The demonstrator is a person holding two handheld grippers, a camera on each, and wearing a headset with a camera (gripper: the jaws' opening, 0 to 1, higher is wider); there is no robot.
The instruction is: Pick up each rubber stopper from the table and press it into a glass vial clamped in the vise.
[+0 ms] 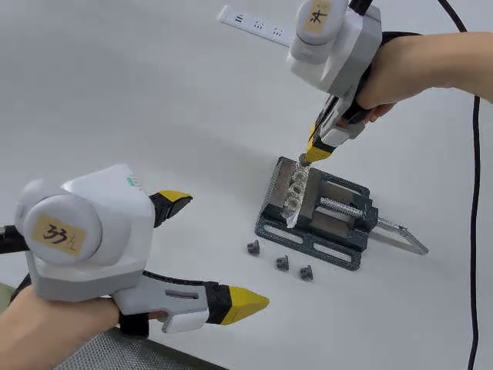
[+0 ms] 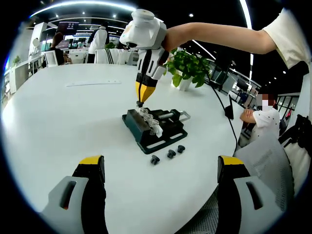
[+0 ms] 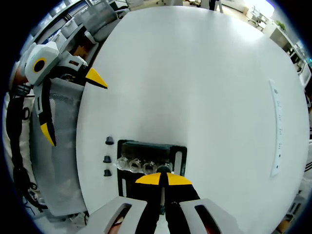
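The right claw (image 1: pixel 306 159) points steeply down, its yellow tips pinched together on a small dark stopper (image 1: pixel 303 161) right at the mouth of the vial at the far end of the row. In the right gripper view the same claw (image 3: pixel 163 179) shows only a hairline between its two tips. Under it, the row of glass vials (image 1: pixel 296 190) stands upright between the jaws of a dark vise (image 1: pixel 339 223), with their open mouths facing up and the vials touching one another (image 3: pixel 135 165). The vise screw and handle (image 1: pixel 389 228) stick out on the side away from the vials. Three loose stoppers (image 1: pixel 283 263) lie in a short line on the white desk (image 1: pixel 154 100), just beside the base of the vise and apart from each other; the left gripper view has them (image 2: pixel 171 154) in front of the vise (image 2: pixel 146 131). The left claw (image 1: pixel 219 254) is held above the near edge of the desk, well apart from the vise, spread wide with nothing between its tips. From the right gripper view this claw (image 3: pixel 73 107) sits out past the rim of the desk. A white power strip (image 1: pixel 254 23) lies on the far side of the desk, and a black cable (image 1: pixel 474 193) runs down along the right. A potted plant (image 2: pixel 187 66) stands beyond the vise in the left gripper view.
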